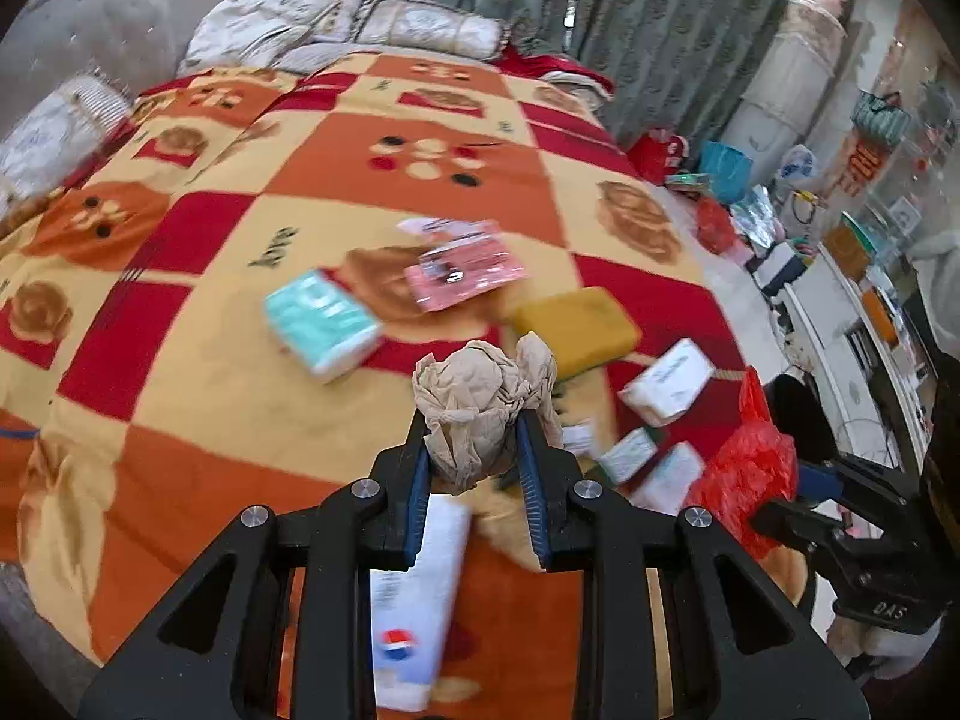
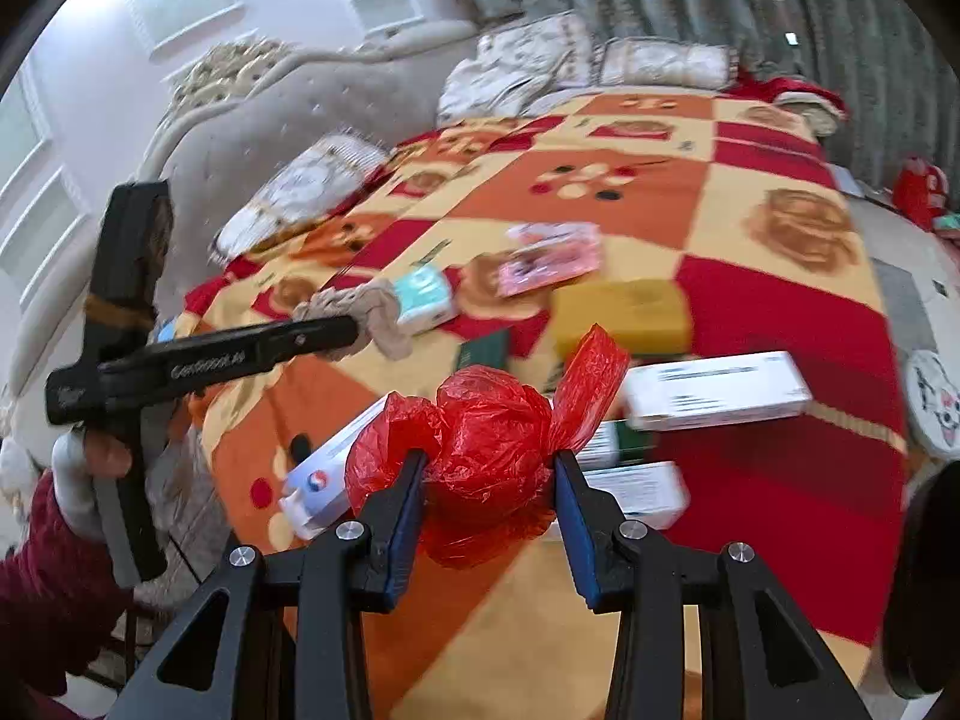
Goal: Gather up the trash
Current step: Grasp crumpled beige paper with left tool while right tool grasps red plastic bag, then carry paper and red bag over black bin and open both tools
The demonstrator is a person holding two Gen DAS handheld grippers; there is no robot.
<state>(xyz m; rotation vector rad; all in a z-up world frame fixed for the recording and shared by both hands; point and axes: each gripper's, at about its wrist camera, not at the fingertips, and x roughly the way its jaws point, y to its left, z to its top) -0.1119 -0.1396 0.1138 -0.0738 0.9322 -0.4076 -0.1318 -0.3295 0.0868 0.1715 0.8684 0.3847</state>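
We see the left hand-held gripper clamped on crumpled brown paper, the right hand-held gripper on a red plastic bag; beneath, a Pepsi-logo box; blanket reads "love".

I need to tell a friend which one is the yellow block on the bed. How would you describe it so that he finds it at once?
Look at the bed with the orange, red and cream checked blanket. Near its middle lies a loose group of packets and boxes. The yellow block lies between the pink packet and a white box; it is the only plain mustard-yellow thing there, thick, with rounded corners and no print.
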